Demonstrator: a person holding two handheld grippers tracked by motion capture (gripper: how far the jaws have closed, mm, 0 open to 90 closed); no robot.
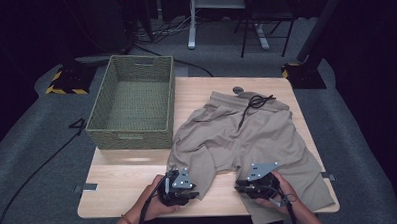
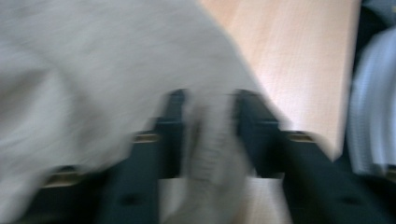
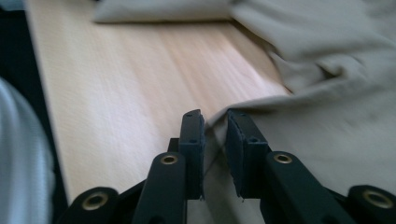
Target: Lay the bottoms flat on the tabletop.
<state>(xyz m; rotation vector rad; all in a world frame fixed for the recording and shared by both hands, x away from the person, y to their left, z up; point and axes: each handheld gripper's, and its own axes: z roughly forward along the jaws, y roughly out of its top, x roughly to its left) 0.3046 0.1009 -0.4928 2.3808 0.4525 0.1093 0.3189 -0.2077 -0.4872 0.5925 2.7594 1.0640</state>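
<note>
Shorts point(image 1: 247, 135) of tan cloth lay spread over the right half of the table point(image 1: 124, 182), waistband toward twelve o'clock, legs toward six. The left gripper point(image 1: 182, 194) had its jaws clamped on the hem of the left leg at about seven o'clock. The right gripper point(image 1: 249, 188) pinched the edge of the right leg at five o'clock. A green basket point(image 1: 131, 102) stood at ten o'clock.

beige shorts point(image 1: 247, 135) lie spread flat on the wooden table, waistband away from the person. a black drawstring curls at the waist, both leg hems reaching the near edge.
</note>
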